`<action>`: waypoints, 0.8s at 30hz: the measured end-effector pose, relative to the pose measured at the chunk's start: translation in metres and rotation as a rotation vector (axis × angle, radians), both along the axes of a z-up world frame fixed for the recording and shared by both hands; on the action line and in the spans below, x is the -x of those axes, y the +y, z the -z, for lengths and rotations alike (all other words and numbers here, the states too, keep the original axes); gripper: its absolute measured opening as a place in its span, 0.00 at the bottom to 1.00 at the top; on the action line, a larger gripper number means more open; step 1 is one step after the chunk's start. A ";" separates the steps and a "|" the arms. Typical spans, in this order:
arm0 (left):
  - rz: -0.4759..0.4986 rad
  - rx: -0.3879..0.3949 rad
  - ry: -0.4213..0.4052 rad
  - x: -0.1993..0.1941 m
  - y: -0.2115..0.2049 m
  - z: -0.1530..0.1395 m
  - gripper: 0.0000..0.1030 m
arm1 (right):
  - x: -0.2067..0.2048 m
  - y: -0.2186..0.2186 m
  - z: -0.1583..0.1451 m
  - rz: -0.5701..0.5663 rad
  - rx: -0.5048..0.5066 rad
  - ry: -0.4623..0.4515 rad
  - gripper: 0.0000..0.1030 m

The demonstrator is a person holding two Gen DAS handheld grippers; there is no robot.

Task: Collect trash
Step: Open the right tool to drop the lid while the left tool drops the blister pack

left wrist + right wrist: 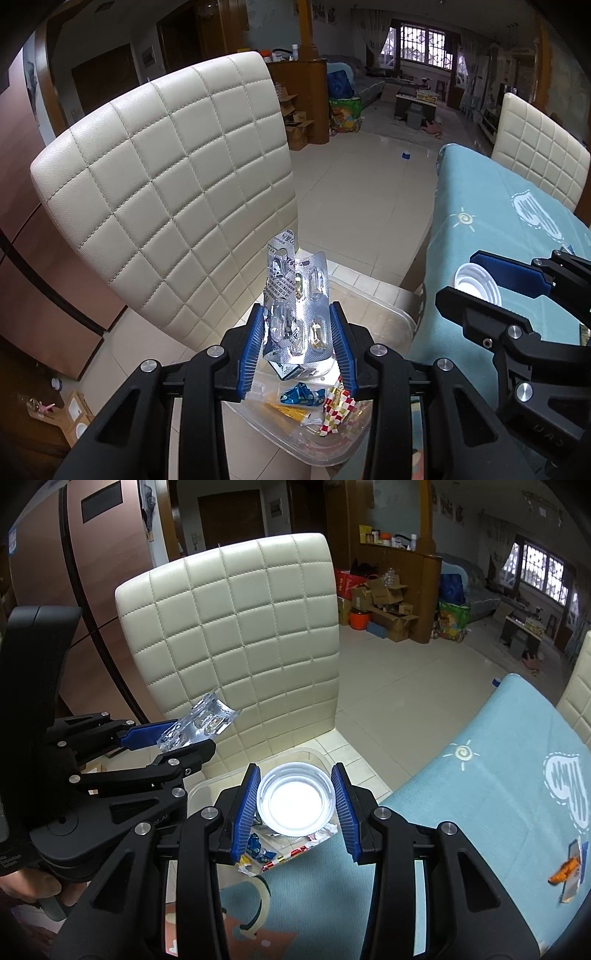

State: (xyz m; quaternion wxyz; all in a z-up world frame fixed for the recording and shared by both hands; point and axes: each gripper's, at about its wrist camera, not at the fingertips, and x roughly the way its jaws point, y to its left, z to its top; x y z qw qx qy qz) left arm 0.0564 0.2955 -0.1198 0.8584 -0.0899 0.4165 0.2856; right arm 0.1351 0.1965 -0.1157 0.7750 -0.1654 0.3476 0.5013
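Note:
My left gripper [297, 321] is shut on silver pill blister packs [291, 280], which stick up between its blue pads. Below it a clear plastic bin [388, 306] sits on the chair seat, with several crumpled wrappers [332, 406] inside. In the right wrist view my right gripper [295, 775] is shut on a round white plastic lid [295, 801], held over the bin [207, 786] and its wrappers [258, 853]. Each gripper shows in the other's view: the right gripper [460, 277] with the lid [480, 288], the left gripper [194, 734] with the blister packs [207, 720].
A cream quilted chair [236, 638] rises right behind the bin. A table under a light blue cloth [480, 794] fills the right, with an orange scrap and a small packet [565, 871] on it. A second chair [535, 147] stands beyond. A hand [26, 882] holds the left gripper.

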 end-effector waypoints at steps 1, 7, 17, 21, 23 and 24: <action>-0.004 -0.002 0.002 -0.001 0.001 0.001 0.35 | -0.001 0.001 0.001 -0.002 -0.001 0.001 0.41; -0.034 -0.001 0.009 -0.001 0.011 0.004 0.35 | -0.008 0.010 0.006 -0.012 0.000 0.021 0.42; -0.047 0.027 0.000 0.003 0.016 0.004 0.36 | -0.018 0.006 0.007 0.051 -0.012 0.034 0.60; -0.031 0.029 -0.002 0.003 0.011 0.002 0.36 | -0.023 -0.004 0.008 0.093 0.000 0.041 0.60; -0.027 0.030 -0.003 0.003 0.009 0.001 0.36 | -0.025 -0.011 0.008 0.108 0.000 0.047 0.60; -0.024 0.033 -0.007 0.003 0.008 -0.001 0.37 | -0.026 -0.014 0.007 0.114 0.001 0.048 0.60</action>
